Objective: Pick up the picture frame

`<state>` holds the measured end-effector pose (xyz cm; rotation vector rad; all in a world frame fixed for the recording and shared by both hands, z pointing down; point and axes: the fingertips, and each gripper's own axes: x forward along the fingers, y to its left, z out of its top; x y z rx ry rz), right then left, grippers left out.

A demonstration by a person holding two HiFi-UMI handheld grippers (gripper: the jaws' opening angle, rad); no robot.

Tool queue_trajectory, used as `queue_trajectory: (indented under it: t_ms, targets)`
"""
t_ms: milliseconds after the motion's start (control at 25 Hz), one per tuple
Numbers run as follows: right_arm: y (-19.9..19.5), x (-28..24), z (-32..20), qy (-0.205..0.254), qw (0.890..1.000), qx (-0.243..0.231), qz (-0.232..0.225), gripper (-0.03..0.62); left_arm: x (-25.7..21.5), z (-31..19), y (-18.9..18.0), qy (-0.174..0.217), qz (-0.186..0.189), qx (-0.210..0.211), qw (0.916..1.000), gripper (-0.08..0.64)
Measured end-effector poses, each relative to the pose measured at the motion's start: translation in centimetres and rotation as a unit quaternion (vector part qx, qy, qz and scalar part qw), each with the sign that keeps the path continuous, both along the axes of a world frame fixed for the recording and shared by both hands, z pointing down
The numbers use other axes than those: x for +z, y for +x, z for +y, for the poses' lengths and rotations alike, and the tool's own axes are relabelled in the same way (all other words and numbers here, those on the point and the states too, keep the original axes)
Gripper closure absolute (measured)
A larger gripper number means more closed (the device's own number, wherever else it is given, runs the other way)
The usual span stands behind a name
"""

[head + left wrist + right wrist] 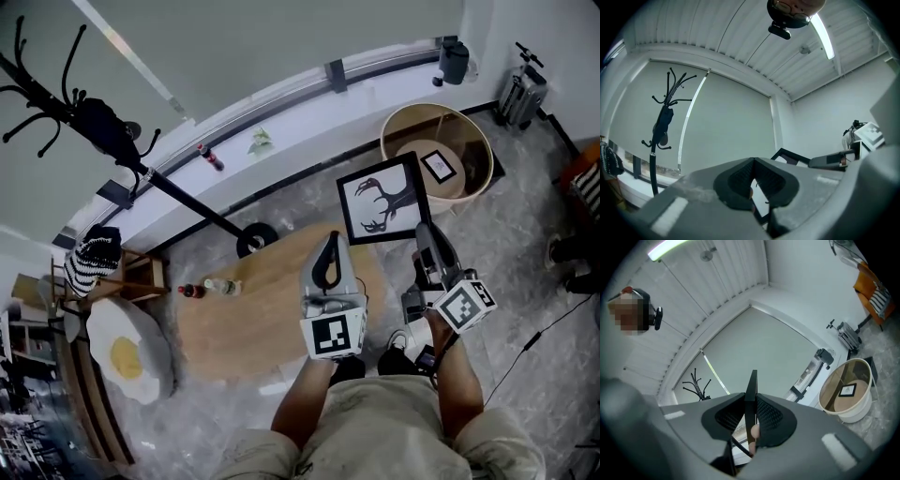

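The picture frame [382,197], black-edged with an antler print on white, hangs in the air above the far right edge of the oval wooden table [253,319]. My right gripper [422,228] is shut on its lower right edge. In the right gripper view the frame [751,385] stands edge-on between the two pads. My left gripper [330,238] is just left of the frame, below its bottom edge, with its jaws together and nothing between them. A corner of the frame [791,155] shows behind the left gripper [753,161] in the left gripper view.
A round tub [473,131] with a small framed picture [438,167] inside stands beyond the frame. Two small bottles [208,288] lie on the table's left end. A black coat rack [94,122] leans at left, above an egg-shaped cushion [127,352].
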<state>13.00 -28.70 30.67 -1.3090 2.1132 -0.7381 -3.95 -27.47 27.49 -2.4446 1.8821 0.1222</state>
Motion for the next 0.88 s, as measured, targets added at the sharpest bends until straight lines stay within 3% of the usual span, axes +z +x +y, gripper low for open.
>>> queue_trajectory:
  t_ms: [320, 600, 880]
  targets:
    - [0.5, -5.6, -0.6, 0.057, 0.994, 0.03, 0.085, 0.517, -2.6, -1.0, -1.0, 0.021, -0.009, -0.007, 0.9997, 0.555]
    - [1.5, -8.1, 0.3, 0.091, 0.979, 0.077, 0.164, 0.518, -4.2, -0.5, -2.8, 0.041, -0.017, -0.015, 0.9989, 0.555]
    - [1.7, -8.6, 1.5, 0.109, 0.957, 0.11, 0.244, 0.518, -4.4, 0.2, -4.1, 0.046, -0.02, -0.019, 0.9986, 0.555]
